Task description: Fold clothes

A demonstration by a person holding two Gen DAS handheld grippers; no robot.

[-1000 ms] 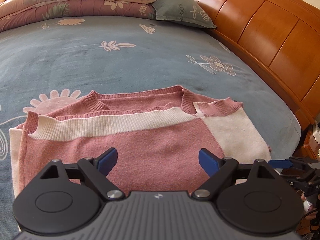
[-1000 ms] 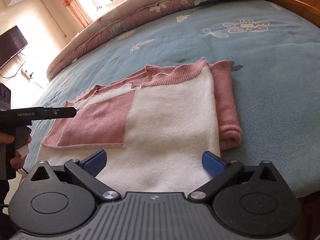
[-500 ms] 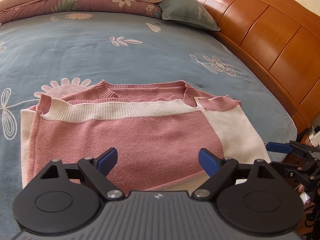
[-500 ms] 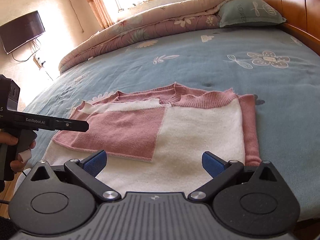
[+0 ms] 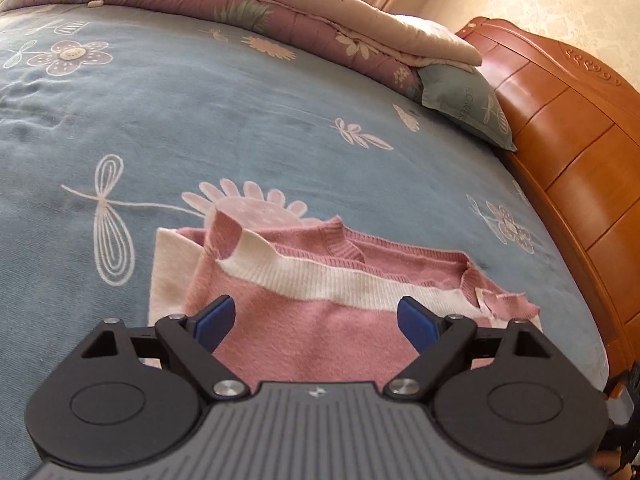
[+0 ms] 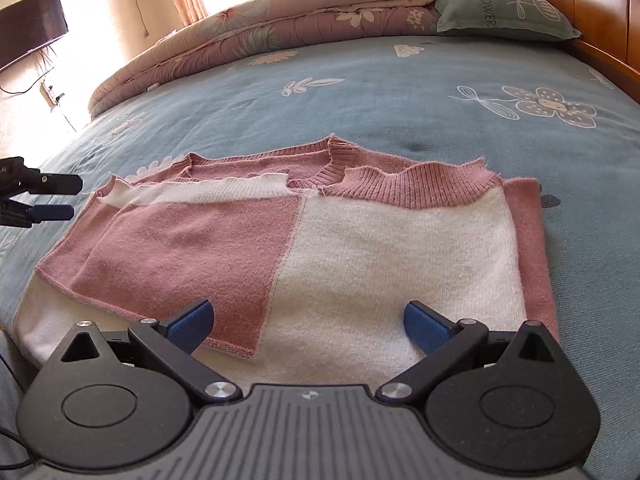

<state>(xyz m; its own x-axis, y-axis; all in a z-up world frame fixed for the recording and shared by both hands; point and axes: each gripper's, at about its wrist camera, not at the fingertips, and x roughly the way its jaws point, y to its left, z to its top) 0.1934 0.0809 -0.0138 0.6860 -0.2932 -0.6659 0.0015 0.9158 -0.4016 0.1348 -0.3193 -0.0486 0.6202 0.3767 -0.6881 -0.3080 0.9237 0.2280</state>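
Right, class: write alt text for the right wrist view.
A folded pink and white sweater lies on a blue flowered bedsheet, with the open right gripper over its near edge. The left gripper is at left.

Both your wrist cameras are looking low and close across the sweater (image 5: 312, 320) (image 6: 304, 248) — toward the quilt (image 5: 248, 12) (image 6: 304, 12).

A folded pink-and-white sweater (image 6: 312, 248) lies flat on the blue floral bedspread (image 6: 400, 92). The right gripper (image 6: 308, 320) hovers over its near edge, jaws apart, and the left gripper (image 6: 48, 196) pokes in at left.
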